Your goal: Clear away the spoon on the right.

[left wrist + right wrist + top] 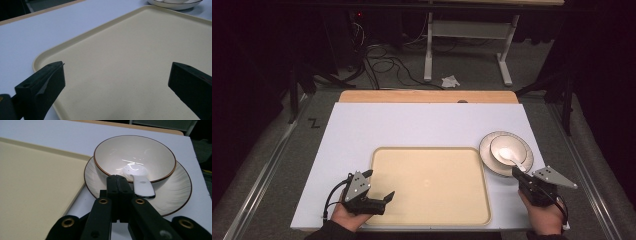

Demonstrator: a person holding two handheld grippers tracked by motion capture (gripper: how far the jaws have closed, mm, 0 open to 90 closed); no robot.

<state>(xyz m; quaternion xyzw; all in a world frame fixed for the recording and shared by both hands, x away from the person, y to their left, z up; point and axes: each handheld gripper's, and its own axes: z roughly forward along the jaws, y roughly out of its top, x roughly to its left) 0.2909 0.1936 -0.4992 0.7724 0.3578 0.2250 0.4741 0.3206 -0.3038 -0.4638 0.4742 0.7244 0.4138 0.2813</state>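
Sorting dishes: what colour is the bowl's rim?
A thin brown line on the cream bowl, clearest in the right gripper view.

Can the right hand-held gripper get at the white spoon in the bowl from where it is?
Probably yes. The right hand-held gripper points at the white ceramic spoon, whose handle overhangs the brown-rimmed white bowl toward it, nothing between. Its jaws are shut and must open first.
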